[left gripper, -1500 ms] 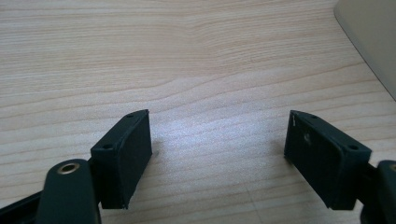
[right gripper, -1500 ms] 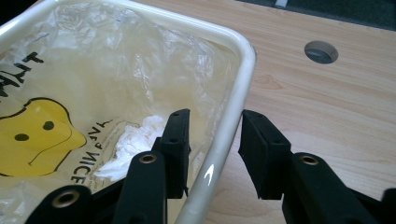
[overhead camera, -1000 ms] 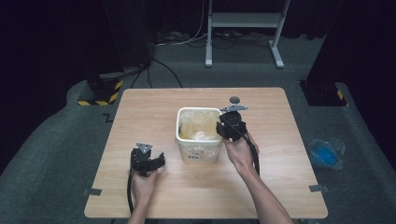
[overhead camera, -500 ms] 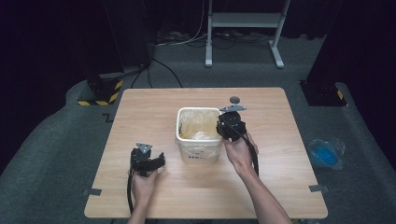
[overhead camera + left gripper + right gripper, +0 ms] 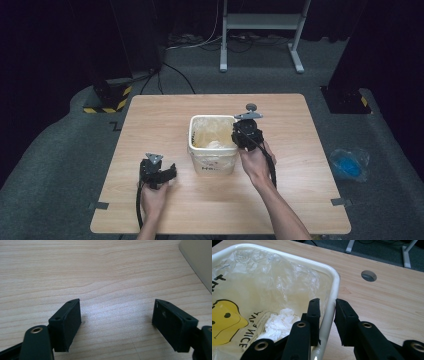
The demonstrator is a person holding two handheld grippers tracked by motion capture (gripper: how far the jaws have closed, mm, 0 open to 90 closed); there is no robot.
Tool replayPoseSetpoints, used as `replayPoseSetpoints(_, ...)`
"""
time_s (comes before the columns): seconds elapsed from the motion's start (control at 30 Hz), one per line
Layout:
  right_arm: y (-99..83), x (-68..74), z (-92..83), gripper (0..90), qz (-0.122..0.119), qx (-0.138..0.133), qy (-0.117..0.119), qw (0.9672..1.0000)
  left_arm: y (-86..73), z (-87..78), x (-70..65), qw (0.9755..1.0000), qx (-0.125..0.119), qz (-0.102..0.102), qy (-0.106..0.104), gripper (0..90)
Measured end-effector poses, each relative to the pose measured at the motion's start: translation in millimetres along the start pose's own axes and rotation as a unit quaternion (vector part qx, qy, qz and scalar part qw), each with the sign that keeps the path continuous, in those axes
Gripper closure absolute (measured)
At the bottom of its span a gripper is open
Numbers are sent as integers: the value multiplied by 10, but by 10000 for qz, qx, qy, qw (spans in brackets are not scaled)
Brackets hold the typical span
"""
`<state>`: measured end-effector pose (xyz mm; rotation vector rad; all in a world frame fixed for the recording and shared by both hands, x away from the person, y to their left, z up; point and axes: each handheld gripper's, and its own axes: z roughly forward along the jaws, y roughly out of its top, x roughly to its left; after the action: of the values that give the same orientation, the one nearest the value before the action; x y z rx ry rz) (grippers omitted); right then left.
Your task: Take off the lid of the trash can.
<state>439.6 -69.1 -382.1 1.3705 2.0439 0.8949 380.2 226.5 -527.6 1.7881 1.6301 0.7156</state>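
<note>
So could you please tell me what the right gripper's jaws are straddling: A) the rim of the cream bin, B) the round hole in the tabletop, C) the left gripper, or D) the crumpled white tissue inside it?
A: in the right gripper view, the right gripper has one jaw inside and one outside the bin's rim.

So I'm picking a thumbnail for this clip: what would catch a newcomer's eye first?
The cream bin at the middle of the wooden table, lined with a clear plastic bag with crumpled white paper at the bottom. The right gripper straddles the bin's right rim, one jaw inside and one outside, and its jaws have just been closing. The left gripper rests open on bare wood left of the bin.
</note>
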Motion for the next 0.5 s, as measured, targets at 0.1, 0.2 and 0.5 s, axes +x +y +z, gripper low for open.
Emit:
replayPoseSetpoints(0.1,7,7,-5,754,-11,-8,-15,10000,0,0,1,10000,0,7,6,230)
replayPoseSetpoints(0.2,16,24,-10,775,-23,-16,-2,10000,0,0,0,10000,-2,0,-2,230)
replayPoseSetpoints(0.5,24,46,-10,784,-51,-37,-46,10000,0,0,1,10000,-2,6,6,231)
